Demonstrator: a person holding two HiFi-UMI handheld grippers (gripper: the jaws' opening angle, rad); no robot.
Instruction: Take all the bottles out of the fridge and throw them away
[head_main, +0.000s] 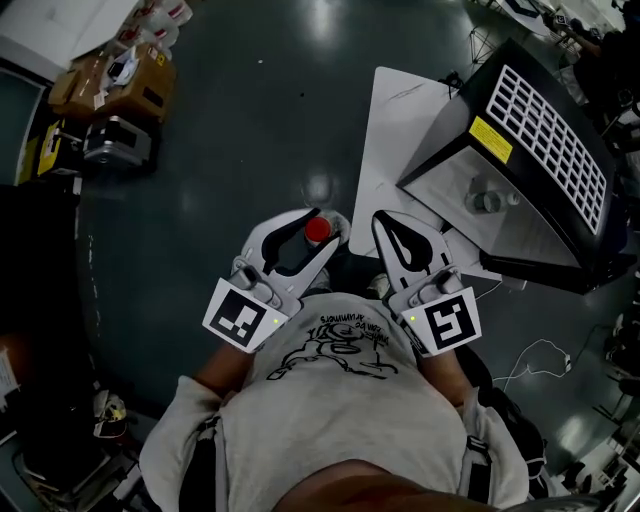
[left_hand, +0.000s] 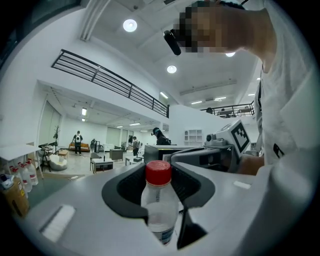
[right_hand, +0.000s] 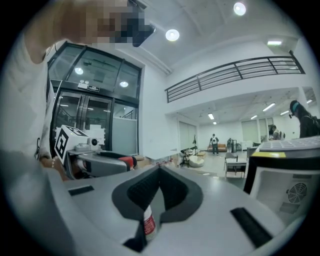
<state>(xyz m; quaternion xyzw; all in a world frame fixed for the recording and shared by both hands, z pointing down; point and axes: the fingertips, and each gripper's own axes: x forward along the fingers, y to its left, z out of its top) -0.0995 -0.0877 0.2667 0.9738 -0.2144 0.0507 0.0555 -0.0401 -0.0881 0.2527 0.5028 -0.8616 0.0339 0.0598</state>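
**Student:** What materials and shapes does the figure show?

**Instructor:** The floor (head_main: 250, 130) is dark and glossy and mirrors points of light. The fridge (head_main: 455, 125) is a black box with a white grille (head_main: 555, 145) and a yellow label (head_main: 490, 140). A pale flat board (head_main: 395, 130) shows beside it. Each gripper has a smooth grey-white moulded shell and curved jaws lined with black ribbed pads (right_hand: 142, 192). At its rear is a cube (head_main: 241, 315) printed with black-and-white squares. The bottle (left_hand: 159, 202) is clear plastic with a rounded shoulder, a ridged red cap (left_hand: 158, 172) and a printed label low on the body.

**Student:** And how do the two grippers stand?

**Instructor:** The left gripper (head_main: 322, 220) has its jaws part-way apart and clamped on the bottle. The bottle stands upright between the pads with its cap above them, in front of the person (head_main: 340, 400) and well apart from the fridge. The right gripper (head_main: 384, 222) has its jaws fully together, tips meeting. Through the slit beneath them a narrow white strip (right_hand: 148, 223) with red print shows. What the strip belongs to cannot be told.
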